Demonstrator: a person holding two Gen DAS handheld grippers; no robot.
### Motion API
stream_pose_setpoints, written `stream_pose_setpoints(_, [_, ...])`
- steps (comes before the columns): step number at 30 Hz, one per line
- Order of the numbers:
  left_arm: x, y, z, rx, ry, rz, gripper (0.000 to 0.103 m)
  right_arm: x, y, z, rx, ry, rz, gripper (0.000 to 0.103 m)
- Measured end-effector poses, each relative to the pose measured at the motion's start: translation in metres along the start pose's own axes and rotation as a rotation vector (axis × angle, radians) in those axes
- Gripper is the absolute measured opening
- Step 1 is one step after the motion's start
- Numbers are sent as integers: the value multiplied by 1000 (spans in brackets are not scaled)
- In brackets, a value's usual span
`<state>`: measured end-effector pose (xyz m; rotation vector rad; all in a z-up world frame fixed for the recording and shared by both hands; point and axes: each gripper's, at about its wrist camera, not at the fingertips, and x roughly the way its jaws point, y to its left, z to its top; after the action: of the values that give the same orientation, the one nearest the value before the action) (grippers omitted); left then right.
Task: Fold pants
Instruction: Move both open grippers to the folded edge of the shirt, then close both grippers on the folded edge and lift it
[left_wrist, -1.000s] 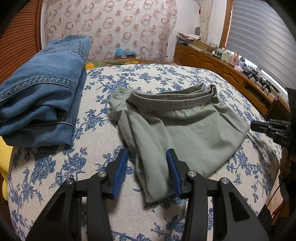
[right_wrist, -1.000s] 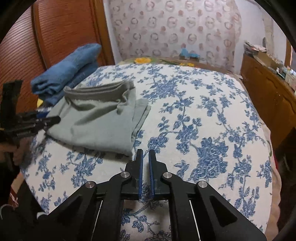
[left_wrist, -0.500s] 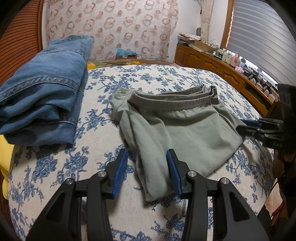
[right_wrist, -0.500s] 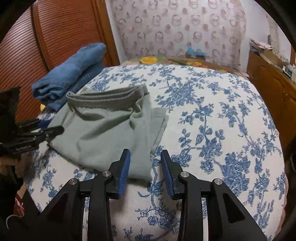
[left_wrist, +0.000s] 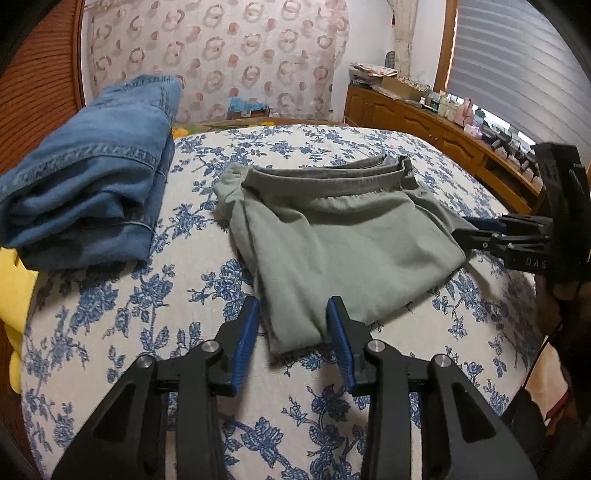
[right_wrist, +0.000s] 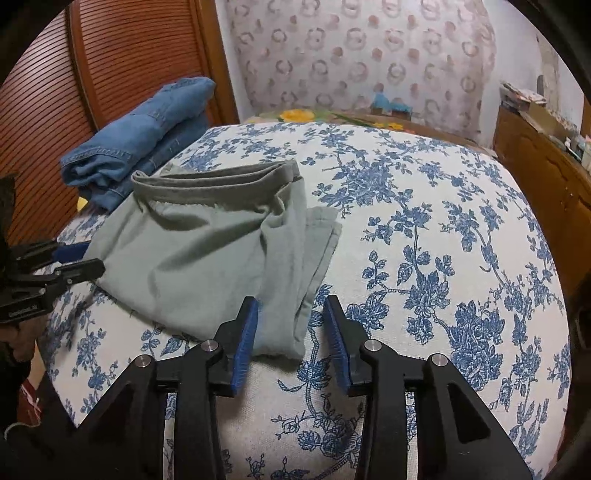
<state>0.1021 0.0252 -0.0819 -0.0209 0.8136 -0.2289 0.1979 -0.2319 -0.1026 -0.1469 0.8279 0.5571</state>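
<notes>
Two hand-held grippers, left (left_wrist: 291, 338) and right (right_wrist: 290, 332), each parted around a near corner of the pants (left_wrist: 332, 236), not yet pinching. Left just narrowed, right just widened. Near hem crosswise between them, waistband beyond.

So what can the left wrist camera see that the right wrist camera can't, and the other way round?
Only the left wrist view shows the window blind and the right gripper coming in from the side at the far corner of the green pants.

Only the right wrist view shows the left gripper from the side and the slatted wooden door.

Both show the green pants, the folded jeans and the floral bedcover. Each gripper has a corner of the pants between its open jaws.
</notes>
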Motion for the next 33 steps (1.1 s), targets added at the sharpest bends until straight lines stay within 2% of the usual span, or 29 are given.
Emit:
stream_pose_setpoints(2, [1,1,0,-7,1,-28,29,0,2,0,-12,1,5,34])
stream_pose_setpoints(3, [1,0,0,-6,0,-32,27,1,3,0,-21,3,12,25])
stream_pose_setpoints(5, [-1,-1,0,1,-6,-42,16,1,6,0,-37,2,34,17])
stream_pose_setpoints(6, [-2,-2,1,1,-9,-44,14,1,7,1,-41,3,34,11])
stream_pose_setpoints(11, [-14,-3,-1,5,-33,-61,10,-5,10,-2,-43,-1,58,6])
stream_pose_setpoints(16, [-31,-4,-10,-5,-41,-84,10,-24,16,-11,-36,-24,92,6])
stream_pose_setpoints(23, [-54,-21,-35,38,-23,-84,12,-51,23,-37,-14,-26,141,6])
stream_pose_setpoints(25, [-52,-23,-38,52,-10,-70,15,-54,23,-43,-1,-20,155,6])
stream_pose_setpoints(30, [-46,-23,-37,56,6,-57,21,-52,25,-49,-8,-4,125,7])
stream_pose_setpoints(33, [-46,-22,-31,60,-3,-49,33,-56,26,-48,-16,-11,120,9])
